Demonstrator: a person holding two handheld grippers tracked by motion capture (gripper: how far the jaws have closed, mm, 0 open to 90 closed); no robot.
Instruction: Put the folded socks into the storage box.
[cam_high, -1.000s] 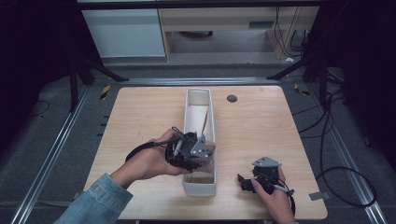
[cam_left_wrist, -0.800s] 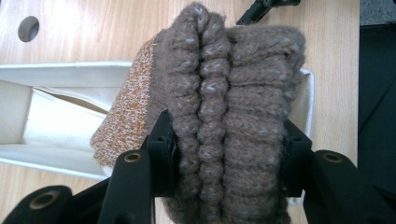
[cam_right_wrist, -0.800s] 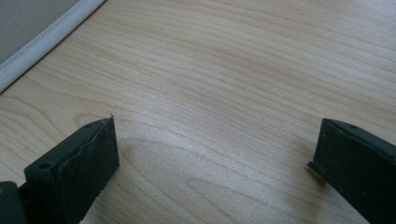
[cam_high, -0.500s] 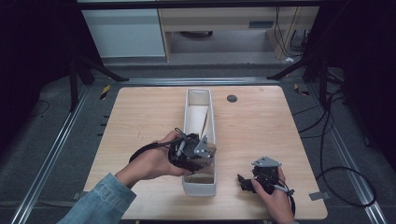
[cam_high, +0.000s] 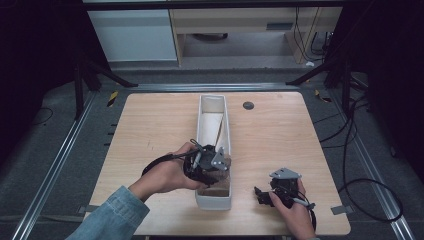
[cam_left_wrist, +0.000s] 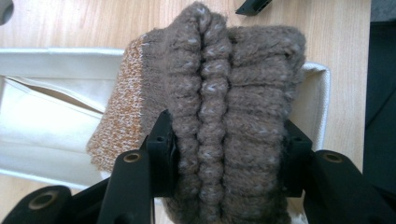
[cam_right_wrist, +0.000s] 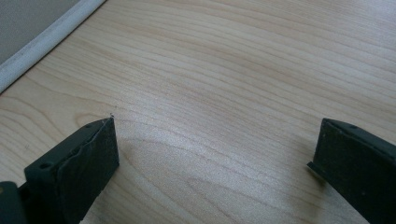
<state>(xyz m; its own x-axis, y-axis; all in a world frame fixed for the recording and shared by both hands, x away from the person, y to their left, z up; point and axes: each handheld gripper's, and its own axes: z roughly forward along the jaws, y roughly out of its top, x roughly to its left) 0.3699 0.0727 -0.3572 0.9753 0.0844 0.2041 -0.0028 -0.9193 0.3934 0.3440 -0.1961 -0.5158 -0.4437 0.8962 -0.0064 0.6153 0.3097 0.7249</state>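
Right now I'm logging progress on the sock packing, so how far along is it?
Done: a folded brown knit sock has been picked up and brought over the near end of the white box. In hand: the left gripper is clamped on it, above the box. Left: lowering it in and letting go. The right gripper rests open on the wooden table, holding nothing.
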